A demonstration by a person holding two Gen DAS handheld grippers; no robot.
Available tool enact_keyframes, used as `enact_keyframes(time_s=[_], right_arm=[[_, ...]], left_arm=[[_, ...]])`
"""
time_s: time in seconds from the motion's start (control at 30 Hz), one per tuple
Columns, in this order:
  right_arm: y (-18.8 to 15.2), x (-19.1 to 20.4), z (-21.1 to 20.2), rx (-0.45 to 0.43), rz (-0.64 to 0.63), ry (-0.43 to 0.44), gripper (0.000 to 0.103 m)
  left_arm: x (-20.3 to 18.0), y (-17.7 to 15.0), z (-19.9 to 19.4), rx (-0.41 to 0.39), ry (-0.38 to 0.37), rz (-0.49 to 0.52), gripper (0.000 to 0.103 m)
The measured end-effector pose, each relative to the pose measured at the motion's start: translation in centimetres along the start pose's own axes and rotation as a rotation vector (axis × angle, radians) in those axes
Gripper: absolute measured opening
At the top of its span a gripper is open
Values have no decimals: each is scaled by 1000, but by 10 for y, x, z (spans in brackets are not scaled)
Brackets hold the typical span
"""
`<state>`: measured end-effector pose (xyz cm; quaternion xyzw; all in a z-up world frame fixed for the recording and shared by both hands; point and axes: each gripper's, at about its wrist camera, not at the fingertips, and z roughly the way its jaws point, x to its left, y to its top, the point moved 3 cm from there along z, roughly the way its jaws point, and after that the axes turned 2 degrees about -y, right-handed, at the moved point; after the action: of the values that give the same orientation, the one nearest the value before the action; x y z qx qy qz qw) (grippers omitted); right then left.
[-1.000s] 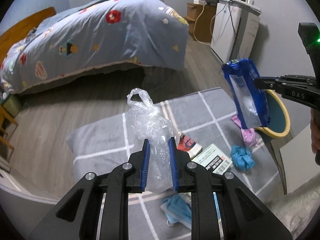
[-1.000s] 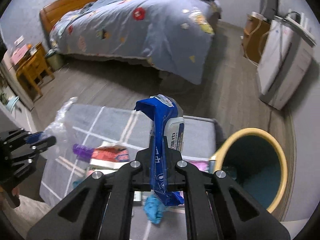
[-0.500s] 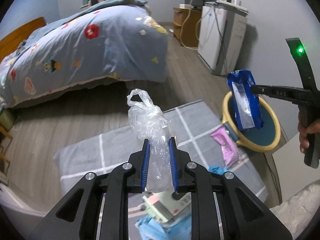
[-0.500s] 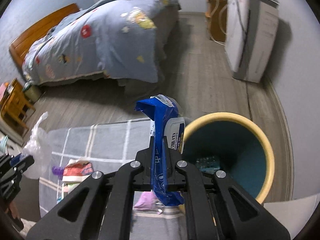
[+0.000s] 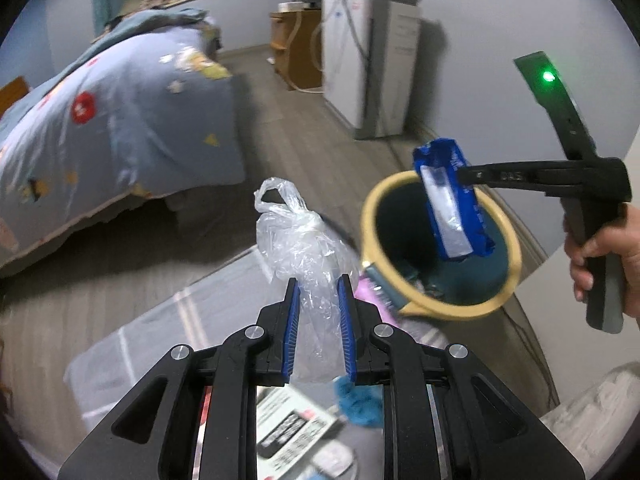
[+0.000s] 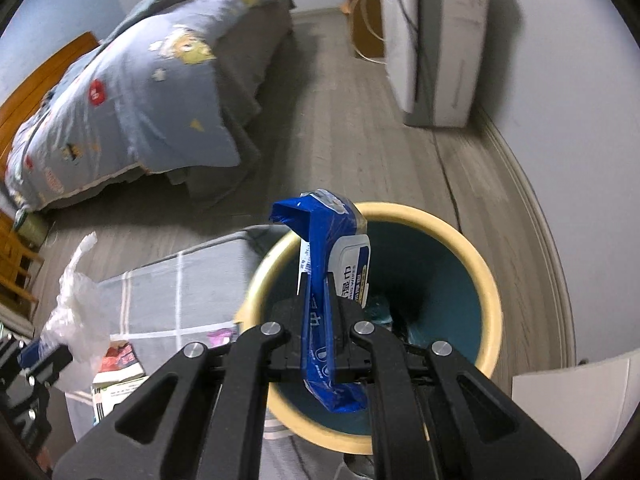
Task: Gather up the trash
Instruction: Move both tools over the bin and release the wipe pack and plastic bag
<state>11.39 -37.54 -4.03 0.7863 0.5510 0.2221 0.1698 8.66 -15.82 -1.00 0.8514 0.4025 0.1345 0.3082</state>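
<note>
Both loads have swung toward the bin [image 6: 494, 300]: the right hand-held gripper [image 6: 318, 312] pinches the blue wrapper [image 6: 320, 264] over it, the left hand-held gripper [image 5: 318, 312] clamps the clear bag [image 5: 304, 248] near it, neither dropped, and litter remains on the rug [image 6: 168, 300].

We read "DAS" on the right gripper [image 5: 464, 174] finger. Blue wipes pack [image 6: 332, 280] carries Chinese characters, "巾" legible. Box [image 5: 296, 424] print too blurred.

Wet-wipe pack [image 6: 332, 280]: I see bright blue with a white label panel.
Bin [image 6: 490, 300]: pale yellow rim, dark teal inside.
Plastic bag [image 5: 308, 264]: clear, crinkled.
Rug [image 6: 160, 300]: grey with white grid lines.
Duvet [image 5: 120, 120]: blue-grey, scattered cartoon motifs, a red one among them.
My left pads [image 5: 290, 332]: blue.
</note>
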Motion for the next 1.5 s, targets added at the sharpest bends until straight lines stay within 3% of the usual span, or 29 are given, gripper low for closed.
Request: enact_keyframes(time_s=[0.47, 0.7, 0.77, 0.8, 0.83, 0.87, 0.9, 0.97, 1.03, 1.13, 1.23, 1.5], right_arm=[[-14, -54, 25, 101, 152, -81, 6], [-17, -69, 27, 104, 211, -102, 6], [-17, -72, 25, 94, 219, -116, 7], [-17, -74, 24, 88, 226, -126, 11], [-17, -75, 23, 85, 233, -131, 22], [-17, -77, 22, 82, 242, -131, 30], [-16, -77, 22, 79, 252, -132, 45], [-16, -78, 20, 70, 255, -141, 52], [-15, -78, 18, 62, 251, -148, 64], [-15, -76, 15, 54, 250, -148, 85], [-12, -68, 11, 37, 227, -135, 97], [-9, -34, 4, 33, 127, -105, 97]], left_arm=[[-65, 11, 55, 64, -148, 86, 20], [-94, 20, 77, 64, -159, 180, 20], [-97, 25, 76, 41, -162, 189, 29], [-97, 28, 75, 30, -160, 192, 45], [-96, 29, 73, 16, -150, 192, 63], [-95, 30, 71, 2, -152, 185, 69], [-93, 31, 67, -13, -155, 171, 77], [-88, 30, 63, -20, -158, 152, 79], [-81, 28, 62, -16, -142, 127, 91], [-64, 26, 54, -30, -111, 87, 95], [-43, 23, 47, -26, -69, 42, 96], [23, 4, 13, -36, 34, -57, 97]])
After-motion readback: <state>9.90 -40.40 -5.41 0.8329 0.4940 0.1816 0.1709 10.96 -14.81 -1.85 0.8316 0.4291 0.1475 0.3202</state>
